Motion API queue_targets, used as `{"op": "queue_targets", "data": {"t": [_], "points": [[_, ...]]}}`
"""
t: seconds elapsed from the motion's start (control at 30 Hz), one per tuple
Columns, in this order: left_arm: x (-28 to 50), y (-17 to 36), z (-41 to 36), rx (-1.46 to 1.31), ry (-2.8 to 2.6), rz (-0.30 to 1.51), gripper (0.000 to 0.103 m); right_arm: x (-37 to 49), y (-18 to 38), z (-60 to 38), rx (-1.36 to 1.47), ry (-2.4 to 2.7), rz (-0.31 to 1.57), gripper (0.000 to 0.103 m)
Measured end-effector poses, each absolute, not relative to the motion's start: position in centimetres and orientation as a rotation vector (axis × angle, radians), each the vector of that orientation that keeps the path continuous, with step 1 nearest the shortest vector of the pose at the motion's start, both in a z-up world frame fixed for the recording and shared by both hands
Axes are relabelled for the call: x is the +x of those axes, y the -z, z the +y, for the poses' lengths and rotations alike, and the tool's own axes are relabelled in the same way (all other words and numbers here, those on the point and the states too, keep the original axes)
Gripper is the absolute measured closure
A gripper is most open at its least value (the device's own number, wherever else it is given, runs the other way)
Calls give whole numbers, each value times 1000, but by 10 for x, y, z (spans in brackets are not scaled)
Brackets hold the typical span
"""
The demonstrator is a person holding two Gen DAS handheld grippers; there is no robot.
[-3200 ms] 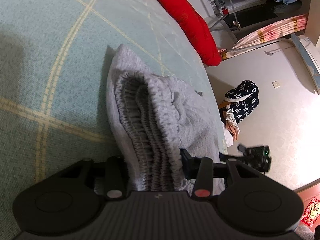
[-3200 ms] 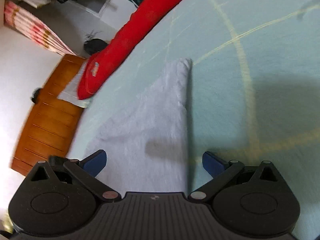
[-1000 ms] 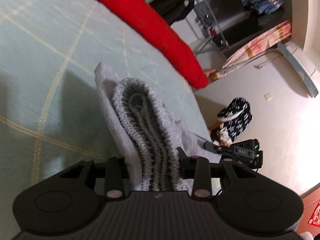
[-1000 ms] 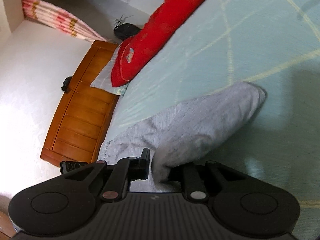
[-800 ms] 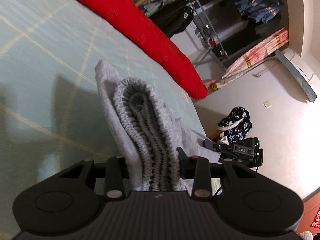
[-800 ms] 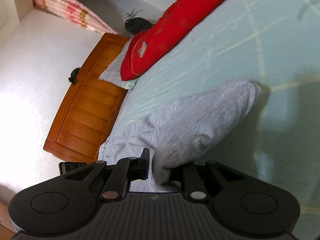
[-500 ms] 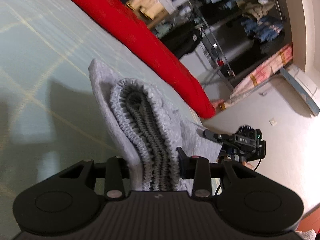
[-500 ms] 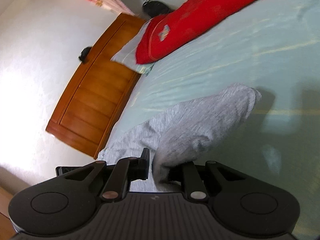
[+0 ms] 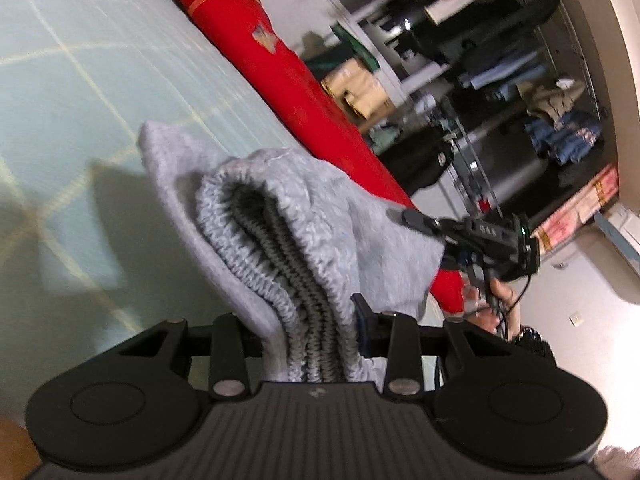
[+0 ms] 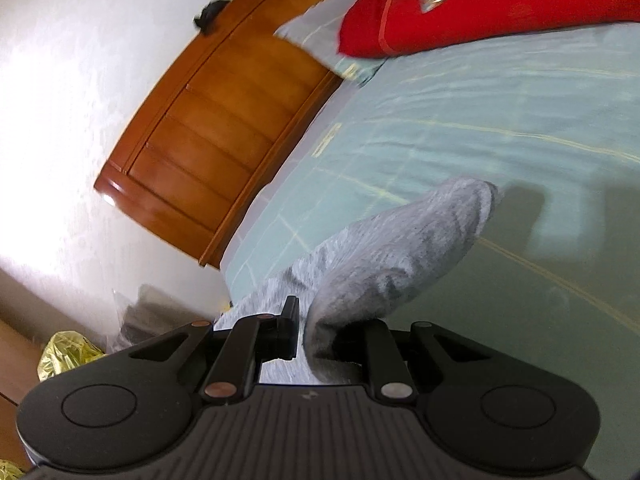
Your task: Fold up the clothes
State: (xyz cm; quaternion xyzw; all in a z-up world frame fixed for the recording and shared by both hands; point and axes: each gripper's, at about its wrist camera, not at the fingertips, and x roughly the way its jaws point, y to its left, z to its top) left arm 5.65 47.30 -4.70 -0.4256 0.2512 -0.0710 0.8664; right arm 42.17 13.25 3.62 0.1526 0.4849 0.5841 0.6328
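The left gripper had its fingers pinched on the bunched, ribbed elastic waistband of the grey sweatpants, which hung lifted above the bed. The right gripper was likewise clamped on another fold of the same grey fabric, the cloth bulging forward between its fingers. In the left wrist view the right gripper appeared farther off, biting a corner of the garment and held by a hand; white lettering on its black body was too blurred to read. Beneath lay a pale green bedsheet crossed by thin yellow lines, shadows falling across it. Along its far edge stretched a long red pillow bearing a small patch, unreadable. Beyond stood a wooden headboard against a white wall, and open wardrobe shelves piled with clothes.
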Motion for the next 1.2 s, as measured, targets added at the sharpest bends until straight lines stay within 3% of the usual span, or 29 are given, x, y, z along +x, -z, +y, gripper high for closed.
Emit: {"op": "queue_targets", "data": {"t": [0.5, 1.07, 1.13, 1.2], "points": [[38, 62, 516, -887, 69, 420, 67, 445, -48, 338, 134, -1461, 1102, 86], [39, 111, 539, -968, 86, 431, 67, 467, -1, 404, 52, -1419, 1139, 86], [37, 115, 541, -971, 94, 434, 66, 475, 8, 402, 81, -1418, 1170, 81], [35, 118, 543, -975, 105, 426, 66, 483, 17, 401, 129, -1429, 1208, 69]]}}
